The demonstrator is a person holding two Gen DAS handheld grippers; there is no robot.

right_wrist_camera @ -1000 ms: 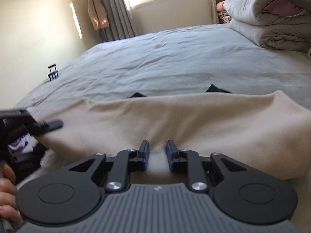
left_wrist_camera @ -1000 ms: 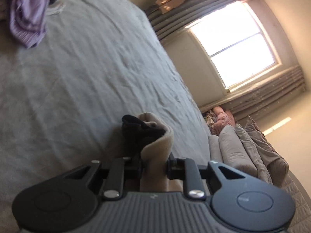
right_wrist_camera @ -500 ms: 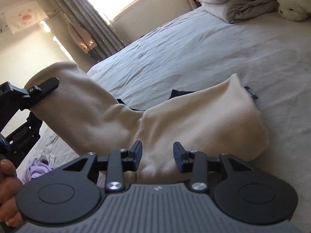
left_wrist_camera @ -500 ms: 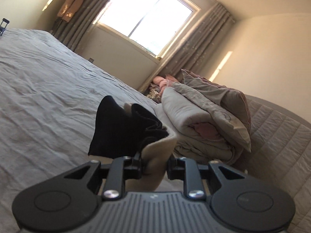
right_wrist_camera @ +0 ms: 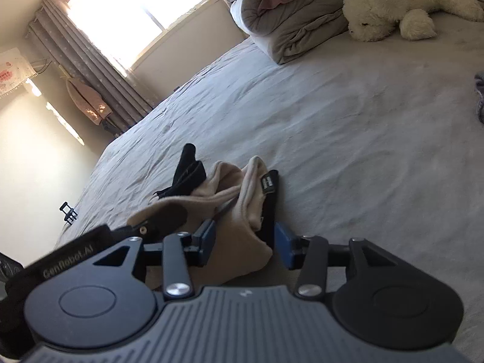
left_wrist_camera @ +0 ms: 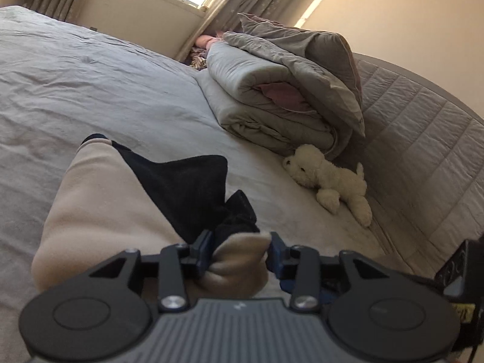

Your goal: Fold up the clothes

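Both grippers, left (left_wrist_camera: 239, 249) & right (right_wrist_camera: 244, 242), opening around soft, floppy garment (right_wrist_camera: 239, 230); we'd re-grip at folded edges.

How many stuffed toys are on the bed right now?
1. A white plush toy lies on the bed beside the folded grey duvet, near the quilted headboard. Others may be hidden behind the bedding.

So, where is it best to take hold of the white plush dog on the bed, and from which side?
Probably the plush dog's narrow body, between head and hind legs, coming from above. It lies flat on the bed sheet close beside the folded duvet and the quilted headboard, so a sideways approach looks crowded; the body seems soft enough to pinch.
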